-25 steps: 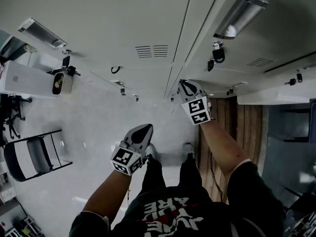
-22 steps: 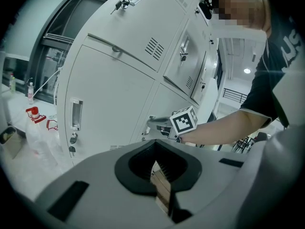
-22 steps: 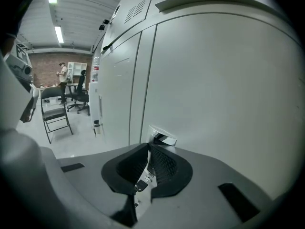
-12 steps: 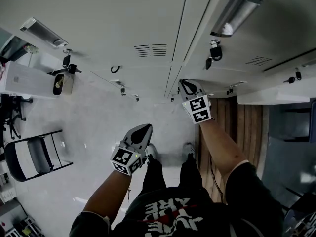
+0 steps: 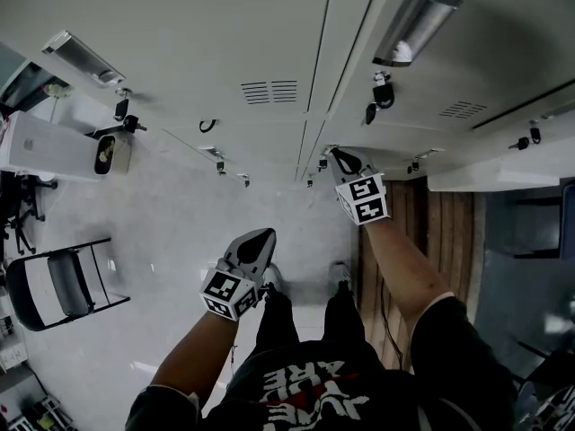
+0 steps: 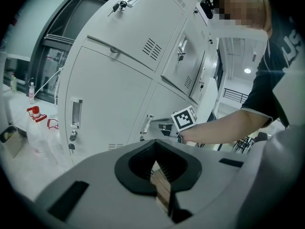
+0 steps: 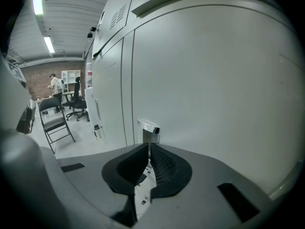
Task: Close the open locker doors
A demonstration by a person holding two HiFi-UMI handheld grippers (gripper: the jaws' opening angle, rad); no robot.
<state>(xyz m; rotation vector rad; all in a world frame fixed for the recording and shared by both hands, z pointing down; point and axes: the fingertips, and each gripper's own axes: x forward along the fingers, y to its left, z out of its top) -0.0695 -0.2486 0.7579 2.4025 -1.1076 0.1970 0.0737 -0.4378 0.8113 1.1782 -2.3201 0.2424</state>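
Note:
A bank of white lockers (image 5: 269, 43) fills the top of the head view. My right gripper (image 5: 335, 156) reaches out to a lower locker door (image 7: 214, 80). Its tip rests at that door's chrome handle (image 7: 150, 129), and the right gripper's (image 7: 149, 145) jaws are together with nothing between them. The left gripper view shows its marker cube (image 6: 184, 119) beside the same handle (image 6: 147, 124). My left gripper (image 5: 255, 241) hangs back at waist height, away from the lockers. It (image 6: 155, 160) is shut and holds nothing.
A white door panel (image 5: 54, 146) juts out at the left, another (image 5: 494, 171) at the right. A padlock (image 5: 382, 92) hangs on an upper door. A folding chair (image 5: 63, 281) stands on the floor at left. Office chairs (image 7: 78, 106) and a person stand far back.
My right gripper has edged up and a little left toward the lockers, and its jaws have drawn together. The left gripper has stayed where it was.

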